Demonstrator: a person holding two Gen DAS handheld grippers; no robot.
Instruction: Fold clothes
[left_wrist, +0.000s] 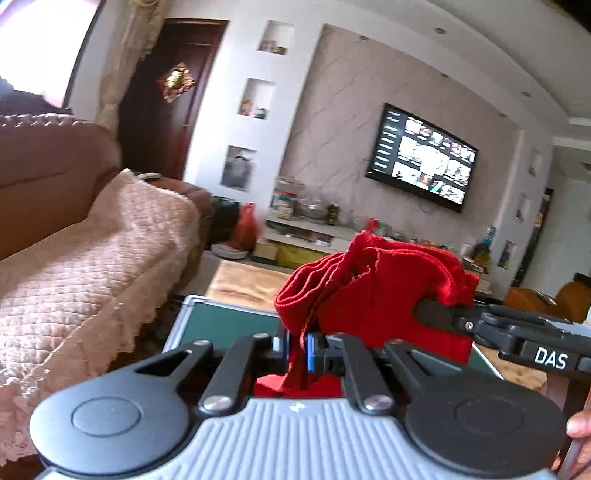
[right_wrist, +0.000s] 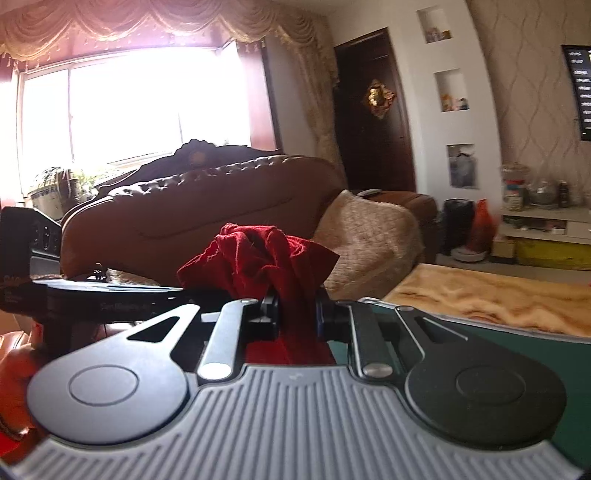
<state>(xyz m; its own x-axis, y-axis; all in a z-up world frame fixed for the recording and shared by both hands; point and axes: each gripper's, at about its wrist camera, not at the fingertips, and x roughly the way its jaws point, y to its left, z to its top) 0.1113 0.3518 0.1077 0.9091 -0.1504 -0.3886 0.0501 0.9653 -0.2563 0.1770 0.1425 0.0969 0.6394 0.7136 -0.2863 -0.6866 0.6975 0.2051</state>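
A red garment (left_wrist: 373, 288) hangs bunched in the air above a green table (left_wrist: 229, 314). My left gripper (left_wrist: 298, 350) is shut on a fold of it at its lower left. My right gripper (left_wrist: 424, 310) comes in from the right in the left wrist view and is shut on the cloth's right side. In the right wrist view the right gripper (right_wrist: 297, 314) pinches the red garment (right_wrist: 266, 254), which bunches up above the jaws. The left gripper's body (right_wrist: 110, 299) shows at the left, close beside it.
A brown sofa (right_wrist: 207, 210) with a pink quilted cover (left_wrist: 92, 251) stands left of the table. A TV (left_wrist: 421, 155) hangs on the far wall above a low shelf (left_wrist: 314, 229) with jars. The table's metal rim (right_wrist: 480, 317) runs beside a tan floor (right_wrist: 491, 295).
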